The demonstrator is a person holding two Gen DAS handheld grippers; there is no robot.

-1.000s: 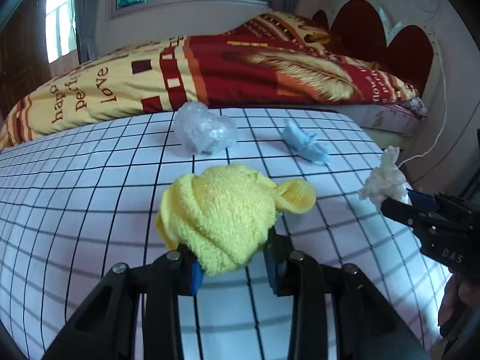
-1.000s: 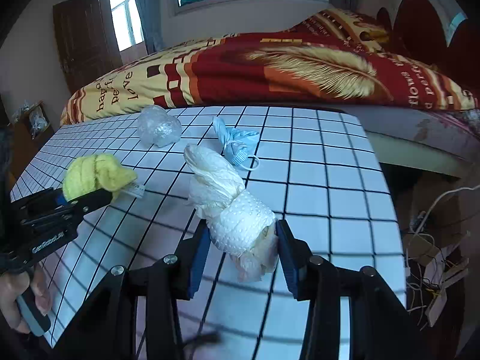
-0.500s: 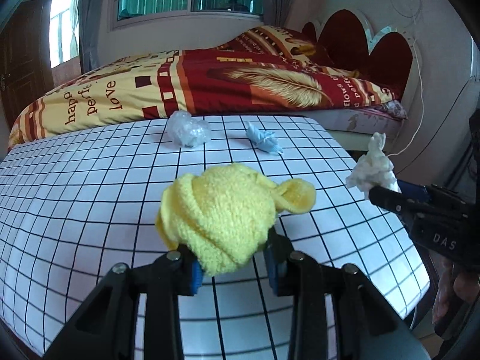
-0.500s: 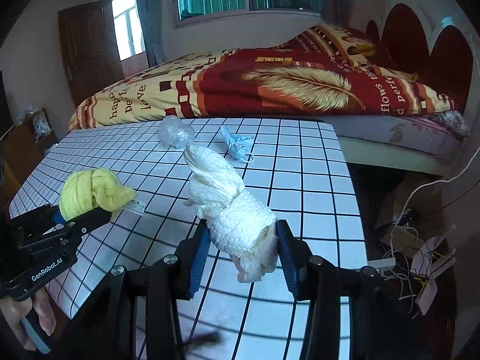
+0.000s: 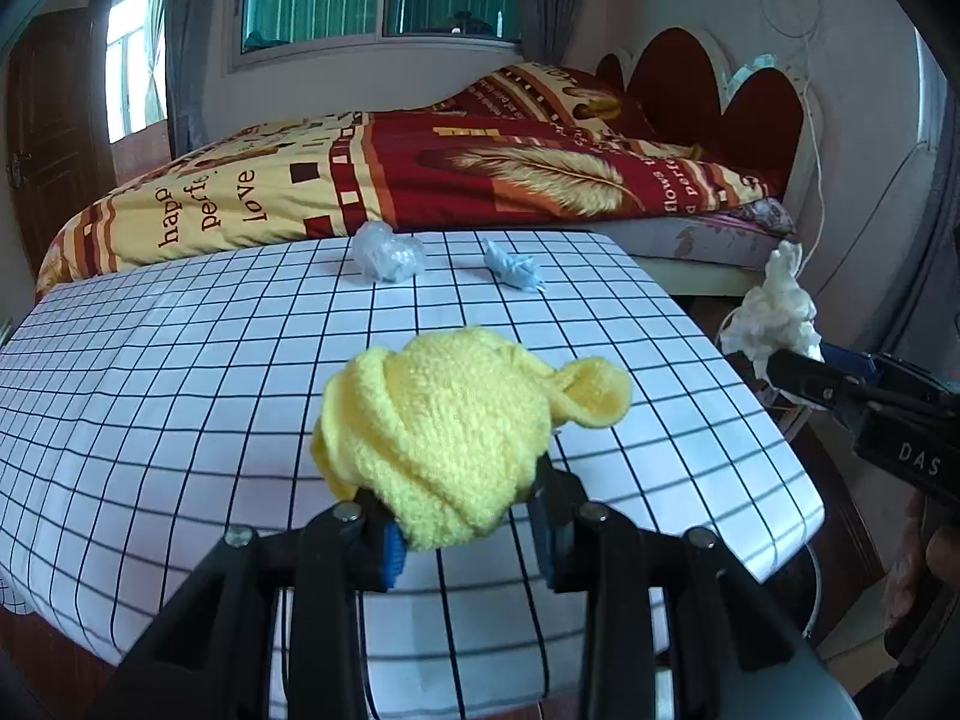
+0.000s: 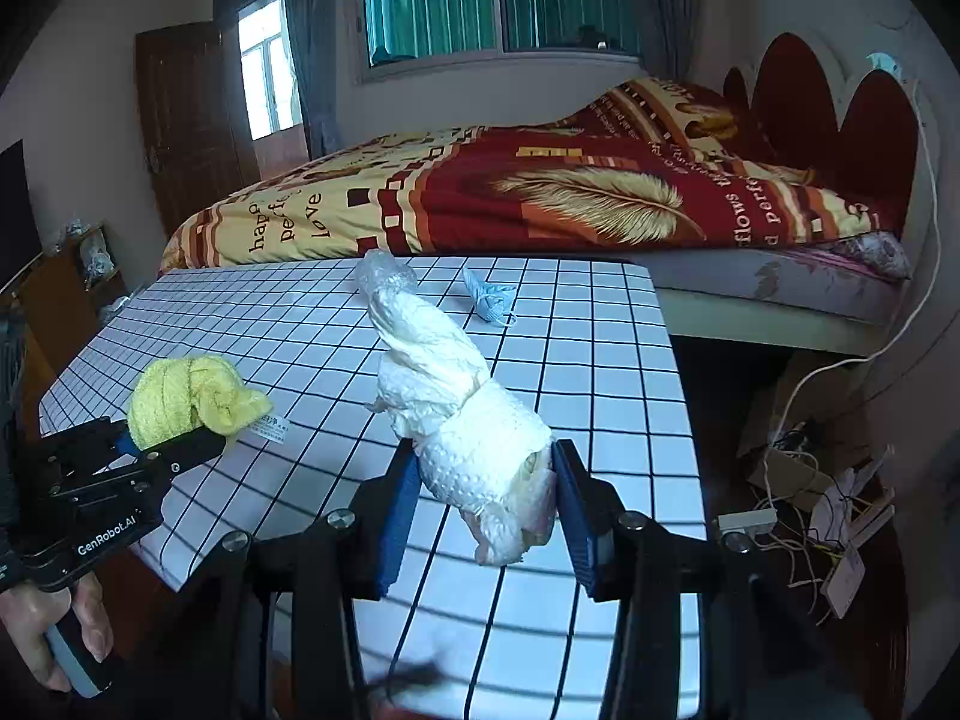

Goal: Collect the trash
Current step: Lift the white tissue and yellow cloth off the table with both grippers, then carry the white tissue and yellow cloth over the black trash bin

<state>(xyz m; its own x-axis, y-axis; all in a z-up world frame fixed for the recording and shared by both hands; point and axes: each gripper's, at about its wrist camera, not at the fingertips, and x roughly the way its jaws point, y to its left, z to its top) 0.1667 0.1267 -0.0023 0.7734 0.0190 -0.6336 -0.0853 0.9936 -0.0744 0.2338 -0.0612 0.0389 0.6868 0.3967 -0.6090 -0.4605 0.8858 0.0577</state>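
My left gripper (image 5: 465,531) is shut on a crumpled yellow cloth (image 5: 456,432) and holds it above the near part of the checked table (image 5: 180,372). My right gripper (image 6: 483,516) is shut on a wad of white tissue (image 6: 474,414), held over the table's right side. Each gripper shows in the other's view: the right one with the tissue (image 5: 774,312), the left one with the yellow cloth (image 6: 186,396). A crumpled clear plastic bag (image 5: 387,252) and a light blue face mask (image 5: 513,267) lie at the table's far edge.
A bed with a red and yellow quilt (image 5: 480,174) stands right behind the table. Cables, a power strip and paper clutter (image 6: 798,492) lie on the floor to the right. A small label (image 6: 270,426) lies on the table near the left gripper.
Both grippers have pulled back and up from the table with their loads. The bag and mask now look farther away, and the table's near edges and the floor show.
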